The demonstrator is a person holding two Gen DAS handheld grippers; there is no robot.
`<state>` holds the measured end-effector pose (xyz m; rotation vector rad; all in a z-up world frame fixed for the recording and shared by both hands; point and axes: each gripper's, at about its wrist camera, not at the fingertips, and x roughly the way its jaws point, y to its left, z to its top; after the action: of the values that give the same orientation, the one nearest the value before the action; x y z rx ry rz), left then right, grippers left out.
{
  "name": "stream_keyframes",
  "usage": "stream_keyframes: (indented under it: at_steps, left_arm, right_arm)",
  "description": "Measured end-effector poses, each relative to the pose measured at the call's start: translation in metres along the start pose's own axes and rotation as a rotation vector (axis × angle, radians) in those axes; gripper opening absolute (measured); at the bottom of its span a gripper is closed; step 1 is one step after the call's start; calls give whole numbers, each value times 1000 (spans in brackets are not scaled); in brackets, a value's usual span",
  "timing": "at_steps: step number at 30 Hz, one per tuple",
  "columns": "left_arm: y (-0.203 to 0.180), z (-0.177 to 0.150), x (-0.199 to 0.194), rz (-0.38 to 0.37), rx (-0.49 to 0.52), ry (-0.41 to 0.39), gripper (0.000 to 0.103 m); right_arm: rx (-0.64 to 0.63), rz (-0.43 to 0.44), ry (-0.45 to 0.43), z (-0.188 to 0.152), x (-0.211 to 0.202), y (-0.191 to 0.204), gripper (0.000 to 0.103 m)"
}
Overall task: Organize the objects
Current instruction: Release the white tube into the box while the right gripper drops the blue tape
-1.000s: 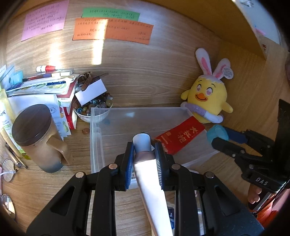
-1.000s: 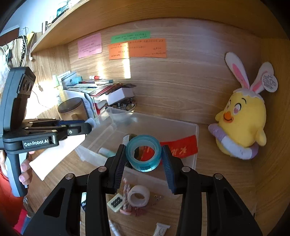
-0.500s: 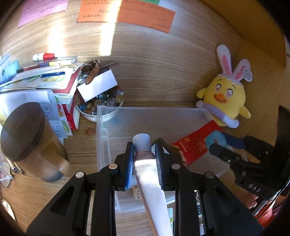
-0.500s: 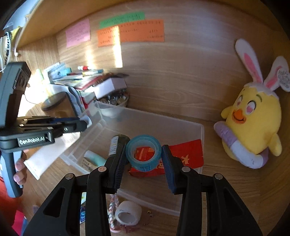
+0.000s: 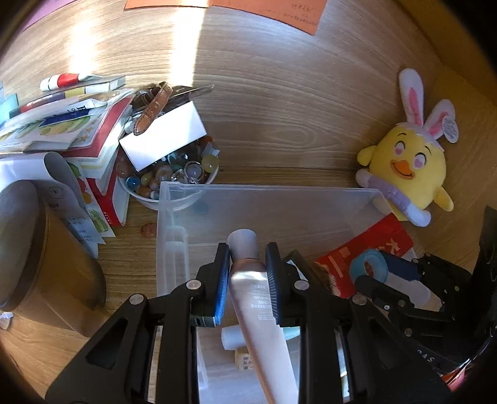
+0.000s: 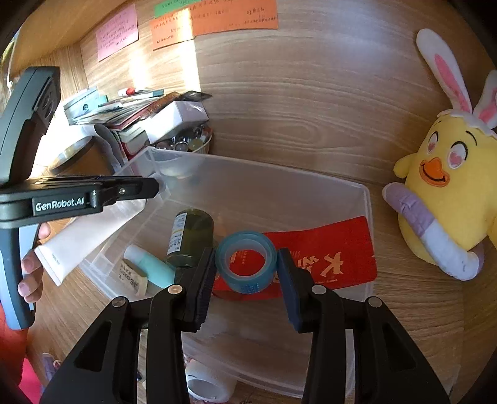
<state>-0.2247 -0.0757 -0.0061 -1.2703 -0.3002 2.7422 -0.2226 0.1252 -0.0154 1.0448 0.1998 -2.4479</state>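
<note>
We see warm, strong sunlight falling in a bright vertical band across the wooden back panel in both views, washing out the grain and the orange notes above it. The brown mug at the left wrist view's edge is smeared and soft, deep in shadow. Fisheye bending curves the clear plastic bin and darkens every corner to black. The yellow plush chick stays sharp and evenly lit.
</note>
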Motion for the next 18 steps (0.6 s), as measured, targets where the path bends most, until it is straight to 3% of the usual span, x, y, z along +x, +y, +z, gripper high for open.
stream_keyframes:
  at_steps: [12,18]
  left_arm:
    - [-8,-1,-24,41,37,-53,24]
    - [-13,-9,-45,71,72,-96,42]
  right_arm:
    - [-15,-23,16,0,3,3,42]
    - [0,-22,-8,0,-12,2,46]
